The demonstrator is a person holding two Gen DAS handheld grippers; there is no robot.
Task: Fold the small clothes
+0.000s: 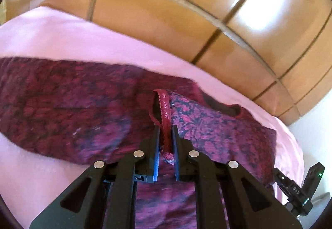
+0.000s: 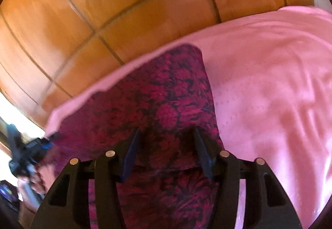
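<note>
Left gripper (image 1: 166,135) fingers are pinching the garment (image 1: 207,125) by its lace strap (image 1: 165,108), lower centre.
Right gripper (image 2: 166,139) fingers are hanging half-open over soft, light, limp cloth; hems and the strap probably grip best.

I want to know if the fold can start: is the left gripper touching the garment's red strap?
Touching. The left wrist view shows the left gripper shut on the red strap of the garment, which runs down between its fingers with no gap.
</note>
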